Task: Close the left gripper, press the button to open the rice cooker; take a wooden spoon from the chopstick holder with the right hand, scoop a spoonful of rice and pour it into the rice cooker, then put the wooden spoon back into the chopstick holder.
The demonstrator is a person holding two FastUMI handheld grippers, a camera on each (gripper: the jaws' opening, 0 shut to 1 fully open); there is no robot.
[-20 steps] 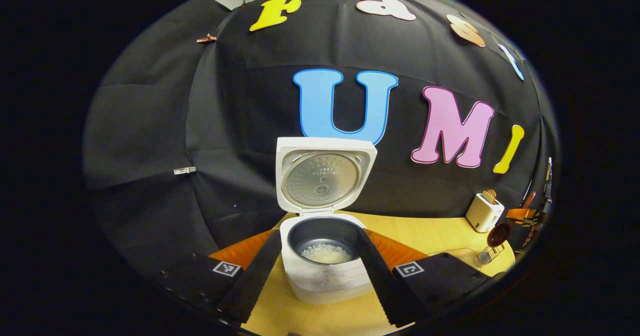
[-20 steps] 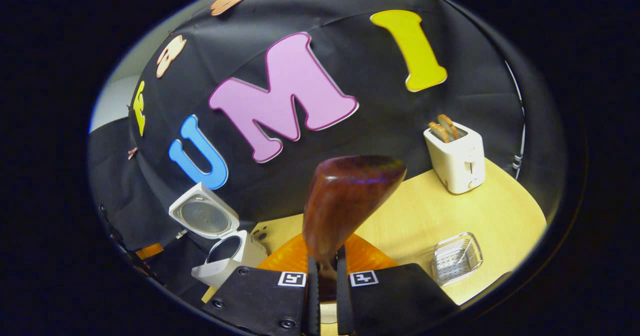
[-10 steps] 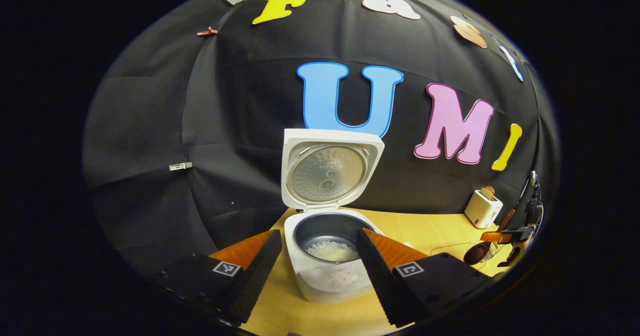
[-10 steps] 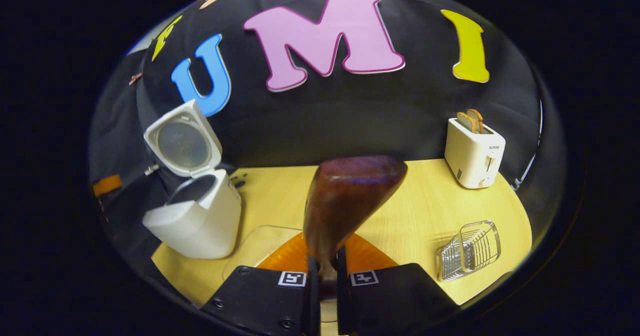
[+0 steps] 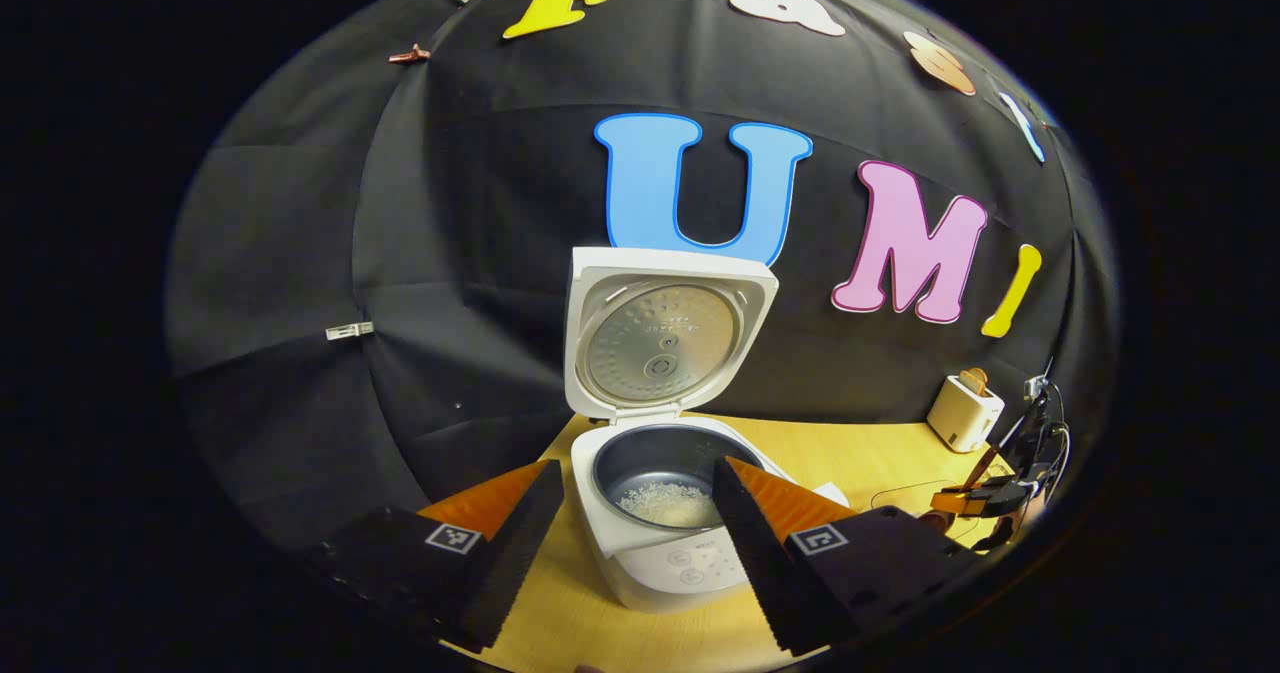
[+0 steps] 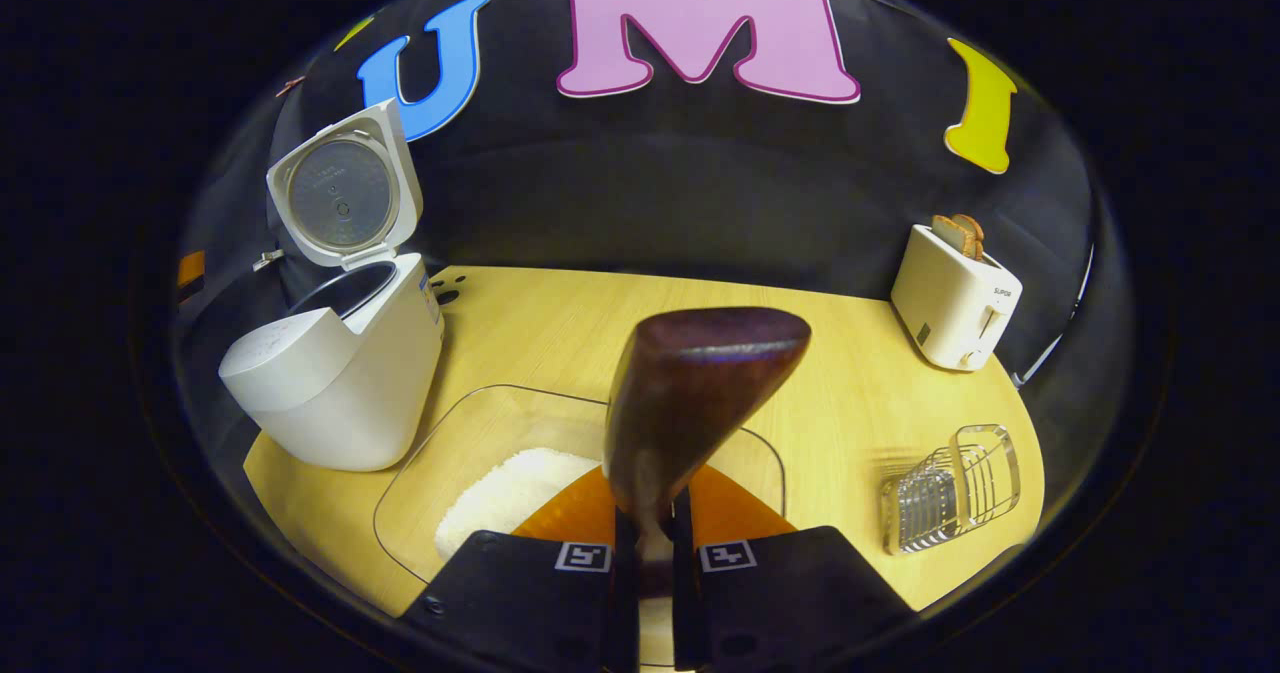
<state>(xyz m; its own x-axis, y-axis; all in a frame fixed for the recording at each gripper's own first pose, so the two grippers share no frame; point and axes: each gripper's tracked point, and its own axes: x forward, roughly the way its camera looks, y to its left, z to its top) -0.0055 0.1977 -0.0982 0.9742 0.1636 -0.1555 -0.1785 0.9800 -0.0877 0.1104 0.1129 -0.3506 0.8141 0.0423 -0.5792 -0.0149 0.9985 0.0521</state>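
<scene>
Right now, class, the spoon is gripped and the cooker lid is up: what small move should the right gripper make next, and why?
Probably lower the wooden spoon bowl-first into the rice in the clear tray below it. The right gripper is shut on the spoon's handle, the rice cooker stands open, so scooping looks like the next step.

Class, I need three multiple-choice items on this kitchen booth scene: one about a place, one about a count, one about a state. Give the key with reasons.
1. Where is the clear tray of rice?
A. Inside the toaster
B. On the table beside the rice cooker
C. On the lid

2. How many slices stand in the toaster?
A. Two
B. Five
C. None

3. The rice cooker is:
A. Shut
B. Open
C. Tipped over

Key: B, the tray lies next to the cooker; A, two slices poke out; B, its lid stands upright.
</scene>
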